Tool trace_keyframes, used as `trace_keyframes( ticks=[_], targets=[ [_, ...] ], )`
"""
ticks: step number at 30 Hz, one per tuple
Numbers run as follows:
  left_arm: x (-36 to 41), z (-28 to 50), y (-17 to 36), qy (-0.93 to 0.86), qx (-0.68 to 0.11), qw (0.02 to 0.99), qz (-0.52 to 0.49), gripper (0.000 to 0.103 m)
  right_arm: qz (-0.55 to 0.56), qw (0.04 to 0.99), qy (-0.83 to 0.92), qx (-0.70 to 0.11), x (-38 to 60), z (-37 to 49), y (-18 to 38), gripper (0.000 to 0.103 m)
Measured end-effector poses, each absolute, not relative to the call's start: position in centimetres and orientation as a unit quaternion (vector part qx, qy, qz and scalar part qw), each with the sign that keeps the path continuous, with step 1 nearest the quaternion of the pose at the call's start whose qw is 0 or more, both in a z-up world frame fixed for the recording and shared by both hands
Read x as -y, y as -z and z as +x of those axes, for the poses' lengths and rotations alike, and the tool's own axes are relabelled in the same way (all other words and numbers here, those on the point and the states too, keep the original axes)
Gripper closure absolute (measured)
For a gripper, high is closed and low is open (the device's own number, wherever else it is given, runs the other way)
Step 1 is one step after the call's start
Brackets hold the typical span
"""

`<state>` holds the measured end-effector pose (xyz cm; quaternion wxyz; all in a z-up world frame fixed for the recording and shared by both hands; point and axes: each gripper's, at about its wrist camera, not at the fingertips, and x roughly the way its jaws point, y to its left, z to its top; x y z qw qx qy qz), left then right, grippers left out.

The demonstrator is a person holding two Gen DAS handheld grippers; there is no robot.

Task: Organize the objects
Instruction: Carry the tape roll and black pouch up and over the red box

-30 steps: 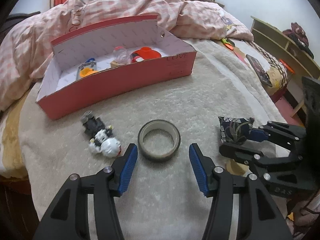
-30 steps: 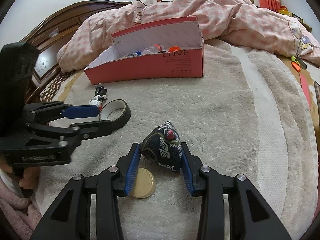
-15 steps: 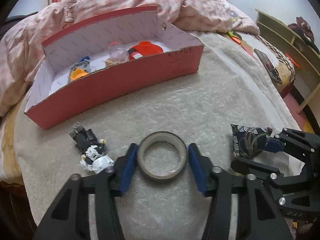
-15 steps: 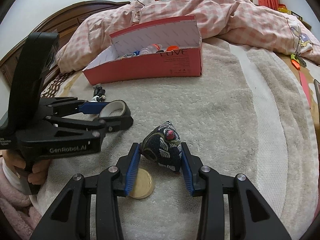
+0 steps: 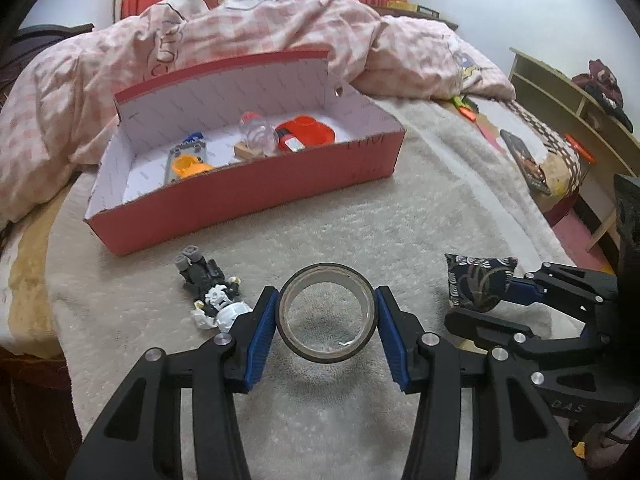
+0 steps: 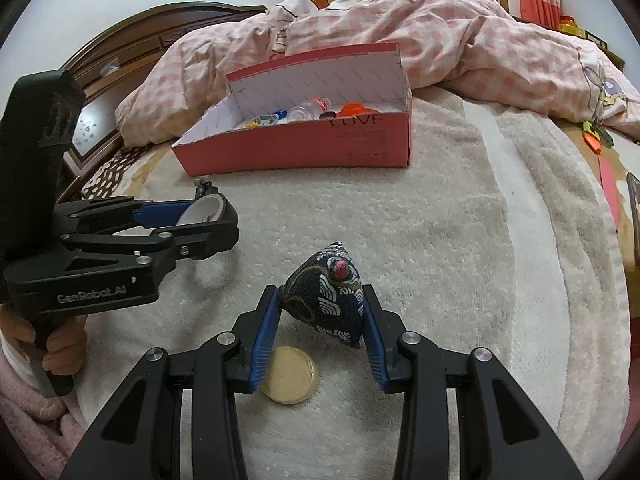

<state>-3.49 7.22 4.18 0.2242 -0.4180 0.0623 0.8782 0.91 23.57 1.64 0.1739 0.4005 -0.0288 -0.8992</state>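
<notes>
**Both grippers gripping on the bed**

Nearest, a tan disc (image 6: 289, 376) lies on the cream blanket (image 5: 360, 220) under the right gripper (image 6: 320, 322), which pinches a dark patterned pouch (image 6: 328, 300). The left gripper (image 5: 326, 320) has just been closing; its blue pads press the tape roll (image 5: 327, 316), seemingly lifted off the blanket. Just left lies a toy figure (image 5: 212, 296). Farther back stands the red box (image 5: 248, 196), holding small items, before a pink quilt (image 5: 260, 28).

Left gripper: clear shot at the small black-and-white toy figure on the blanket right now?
Probably not yet. The left gripper has its jaws shut on the roll of clear tape; the toy figure lies unobstructed just beside its left finger, but the tape must go first.
</notes>
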Motion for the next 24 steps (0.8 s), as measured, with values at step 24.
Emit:
trace_keyframes(
  ticks=[24],
  targets=[
    [-0.4, -10.9, -8.1, -0.905, -0.010, 0.168, -0.391, 0.055, 0.389, 0.198, 0.900, 0.007, -21.7, -6.4, -6.3, 0.063]
  ],
)
